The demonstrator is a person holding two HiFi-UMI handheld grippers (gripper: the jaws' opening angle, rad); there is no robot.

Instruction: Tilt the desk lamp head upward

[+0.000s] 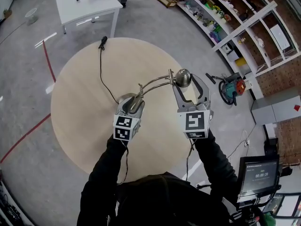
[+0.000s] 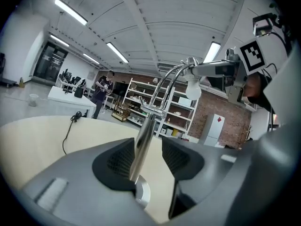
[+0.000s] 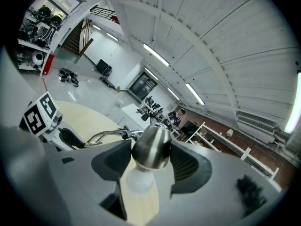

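A chrome desk lamp stands on the round wooden table (image 1: 80,112). Its round base (image 1: 125,98) sits near the middle, and a curved arm (image 1: 157,82) carries the head (image 1: 183,77) off to the right. My left gripper (image 1: 136,101) is shut on the upright post (image 2: 143,142) just above the base (image 2: 142,194). My right gripper (image 1: 186,82) is shut on the metal lamp head (image 3: 150,147), one pad on each side. The white bulb (image 3: 140,179) points back toward the camera. In the left gripper view the head (image 2: 193,86) hangs high at the right with the right gripper on it.
The lamp's black cable (image 1: 100,65) runs across the table to its far edge. A white table (image 1: 87,4) stands beyond, shelving (image 1: 225,18) lines the right side, and a floor tool (image 1: 233,86) and a monitor (image 1: 256,175) are at the right. A person (image 2: 101,91) stands far off.
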